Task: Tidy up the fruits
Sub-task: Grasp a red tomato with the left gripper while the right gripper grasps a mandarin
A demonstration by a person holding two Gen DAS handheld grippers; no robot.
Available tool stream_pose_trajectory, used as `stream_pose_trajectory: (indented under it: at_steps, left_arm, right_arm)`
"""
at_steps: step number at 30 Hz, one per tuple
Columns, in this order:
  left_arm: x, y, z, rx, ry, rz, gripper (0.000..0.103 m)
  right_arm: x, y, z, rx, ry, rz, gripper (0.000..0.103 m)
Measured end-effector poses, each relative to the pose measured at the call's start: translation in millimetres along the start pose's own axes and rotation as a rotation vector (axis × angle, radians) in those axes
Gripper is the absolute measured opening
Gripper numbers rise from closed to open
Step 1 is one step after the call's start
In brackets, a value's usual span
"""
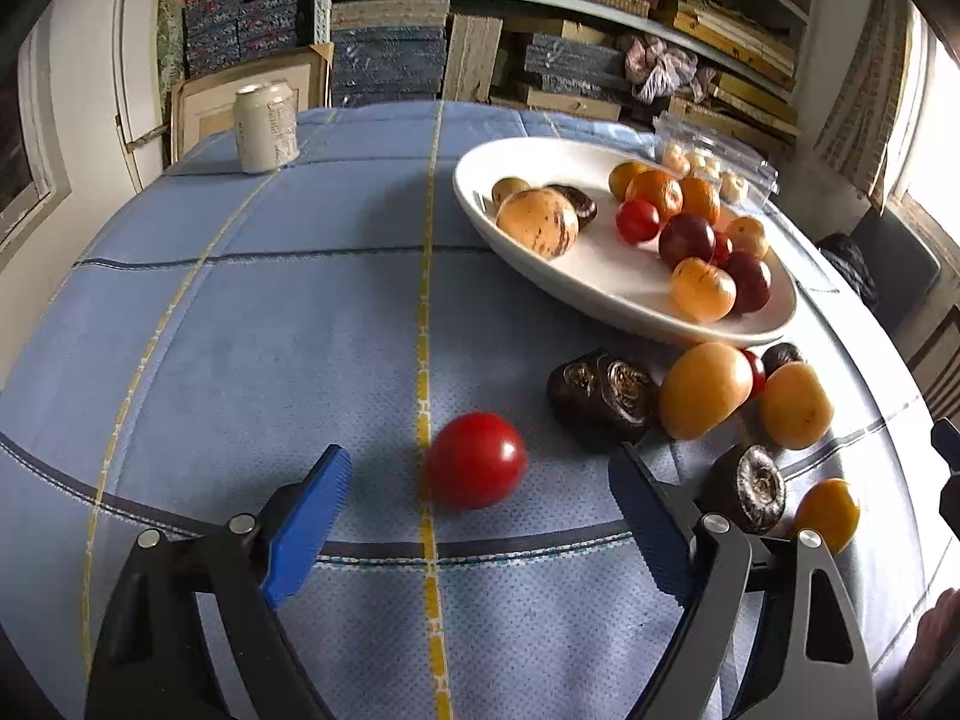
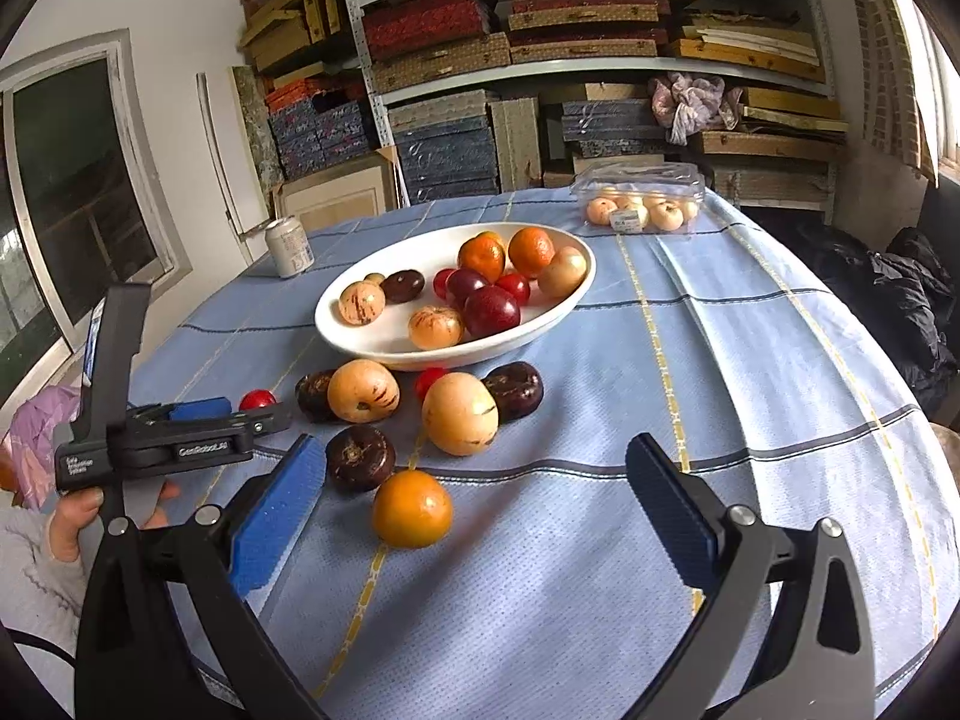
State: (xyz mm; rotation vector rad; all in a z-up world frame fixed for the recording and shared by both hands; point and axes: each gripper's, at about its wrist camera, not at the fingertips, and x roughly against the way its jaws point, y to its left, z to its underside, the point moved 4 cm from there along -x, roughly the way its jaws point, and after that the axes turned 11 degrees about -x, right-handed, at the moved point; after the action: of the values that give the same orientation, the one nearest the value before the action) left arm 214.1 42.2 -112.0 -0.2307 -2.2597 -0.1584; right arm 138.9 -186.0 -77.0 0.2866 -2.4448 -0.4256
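So the left gripper [image 1: 474, 516] is sitting with its fingers [image 1: 312, 516] spread wide around a red tomato [image 1: 475, 459], not touching it yet. My guess is it's lining up to pinch it and carry it over to the white bowl [image 1: 600, 294], since that's where most of the fruit is already piling up. The tomato is lying on the table [image 1: 270, 330], on the near side of the bowl and well apart from it, off on its own away from the loose cluster.

That cluster, dark brown fruits [image 1: 603, 399] and pale orange ones [image 1: 705, 390], is huddling just beside the bowl's near rim, probably waiting its turn.

The tomato is basically round and a bit blurred, so I can't tell where its stem end is pointing, and there's no real long axis. Any grip angle should work.

The right gripper [image 2: 474, 498] is hanging back with fingers [image 2: 282, 516] spread and nothing between them, an orange fruit [image 2: 412, 509] lying just ahead of it, on the near side of the bowl.
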Motion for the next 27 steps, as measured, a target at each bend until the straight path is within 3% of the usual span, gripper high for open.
stream_pose_trajectory:
  at_steps: [13,19,24,27]
  left_arm:
    - [5,5,-3,0.019,-0.028,0.008,0.088]
    - [1,-7,-4,-0.026,-0.017,0.056,0.06]
    - [0,-6,-4,-0.013,-0.021,0.081,0.06]
    - [-2,-6,-4,-0.005,-0.017,0.091,0.054]
  right_arm:
    - [-14,13,14,0.085,0.07,0.014,0.098]
    - [-18,17,18,0.113,0.086,0.014,0.098]
    - [-20,15,18,0.106,0.095,0.013,0.098]
    - [-21,15,18,0.105,0.1,0.015,0.098]
